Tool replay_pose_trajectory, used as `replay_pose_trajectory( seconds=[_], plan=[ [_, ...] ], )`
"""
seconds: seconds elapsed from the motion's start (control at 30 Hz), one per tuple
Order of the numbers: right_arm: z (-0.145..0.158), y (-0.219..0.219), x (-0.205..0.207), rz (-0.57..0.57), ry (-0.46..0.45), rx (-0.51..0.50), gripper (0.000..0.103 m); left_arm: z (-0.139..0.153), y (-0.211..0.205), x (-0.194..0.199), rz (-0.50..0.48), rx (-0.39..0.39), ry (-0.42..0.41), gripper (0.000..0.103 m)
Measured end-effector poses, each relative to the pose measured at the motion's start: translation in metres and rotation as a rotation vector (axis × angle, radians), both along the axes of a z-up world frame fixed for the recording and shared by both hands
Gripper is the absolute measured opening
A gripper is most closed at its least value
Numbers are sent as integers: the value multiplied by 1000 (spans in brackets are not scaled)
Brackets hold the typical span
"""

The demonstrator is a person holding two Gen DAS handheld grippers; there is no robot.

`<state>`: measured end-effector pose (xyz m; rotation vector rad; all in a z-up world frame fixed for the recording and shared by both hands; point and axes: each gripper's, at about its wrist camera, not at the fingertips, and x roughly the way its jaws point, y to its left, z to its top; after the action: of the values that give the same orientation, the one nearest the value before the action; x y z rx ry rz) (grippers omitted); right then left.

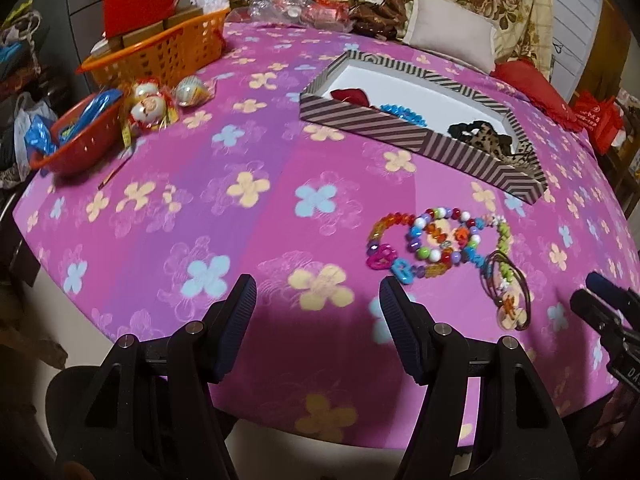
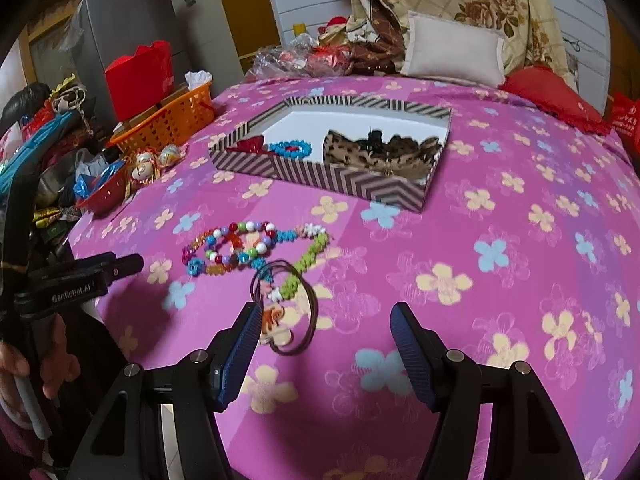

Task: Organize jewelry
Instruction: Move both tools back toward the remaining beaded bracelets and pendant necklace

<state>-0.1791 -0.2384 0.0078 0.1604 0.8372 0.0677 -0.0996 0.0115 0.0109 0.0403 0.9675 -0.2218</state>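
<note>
Reaching stage: both empty. Right black two-finger gripper (image 2: 322, 338) spread wide, just right of brown cord necklace with tiger pendant (image 2: 286, 312); left black two-finger gripper (image 1: 318, 306) equally wide, idle. Colourful bead bracelets (image 2: 236, 248) nearby; striped cardboard tray (image 2: 320, 178) farther back. Next, probably: shift left, straddle cord, pinch.

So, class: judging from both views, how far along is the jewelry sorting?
Partly done. The striped box already holds a blue bracelet, a red item and leopard scrunchies. Nothing is in hand: the left claw and right claw are open. The beaded bracelets and cord necklace are left on the cloth.
</note>
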Motion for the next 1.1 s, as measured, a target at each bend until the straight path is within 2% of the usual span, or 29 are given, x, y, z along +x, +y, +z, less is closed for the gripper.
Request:
replay_pose_trajectory(
  seconds=[0.37, 0.53, 0.77, 1.0, 1.1],
  plan=[
    [-13, 6, 6, 39, 23, -10, 64, 1, -13, 9, -28, -15, -2, 64],
    [-13, 12, 6, 70, 20, -11, 53, 0, -19, 11, -35, -13, 3, 64],
    [-17, 29, 6, 149, 23, -3, 48, 1, -20, 17, -29, -24, 6, 64],
    [-28, 61, 17, 268, 33, -94, 48, 3, -21, 20, -30, -26, 5, 64],
    [-35, 65, 21, 265, 34, -145, 48, 4, -23, 22, -38, -25, 3, 64]
  ],
)
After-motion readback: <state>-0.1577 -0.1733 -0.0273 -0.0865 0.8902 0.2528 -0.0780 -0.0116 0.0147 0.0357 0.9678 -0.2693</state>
